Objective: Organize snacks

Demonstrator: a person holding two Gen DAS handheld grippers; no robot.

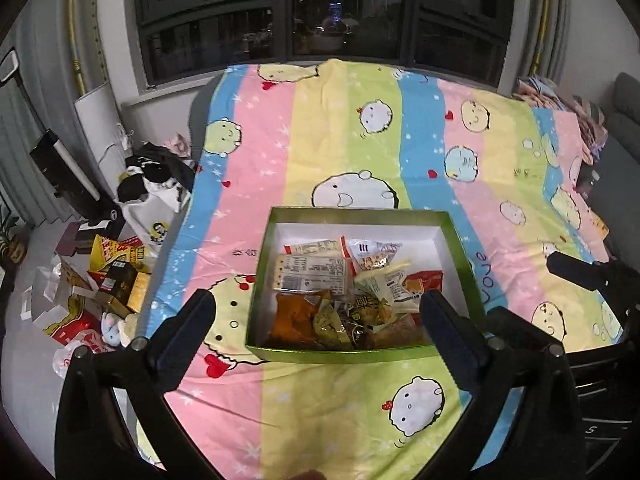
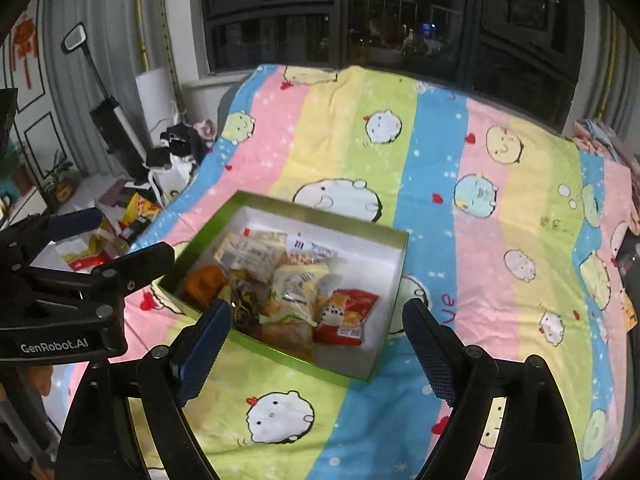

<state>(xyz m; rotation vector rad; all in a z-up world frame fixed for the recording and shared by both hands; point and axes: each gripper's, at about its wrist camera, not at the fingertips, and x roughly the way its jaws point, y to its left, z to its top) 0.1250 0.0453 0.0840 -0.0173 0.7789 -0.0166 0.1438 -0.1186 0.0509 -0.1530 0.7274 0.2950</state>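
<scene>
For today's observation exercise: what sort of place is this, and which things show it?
Probably a bedroom at night: a bed under a striped cartoon sheet, a dark window behind it, clutter on the floor.

Pretty sure I'm working in somebody's bedroom at night. There's a bed (image 1: 360, 140) with a striped cartoon-print sheet, a big dark window (image 1: 320, 12) right behind it with city lights outside, grey curtains (image 2: 100, 20), and a messy pile of clothes (image 1: 160, 176) and snack boxes (image 1: 116, 280) on the floor next to it.
</scene>
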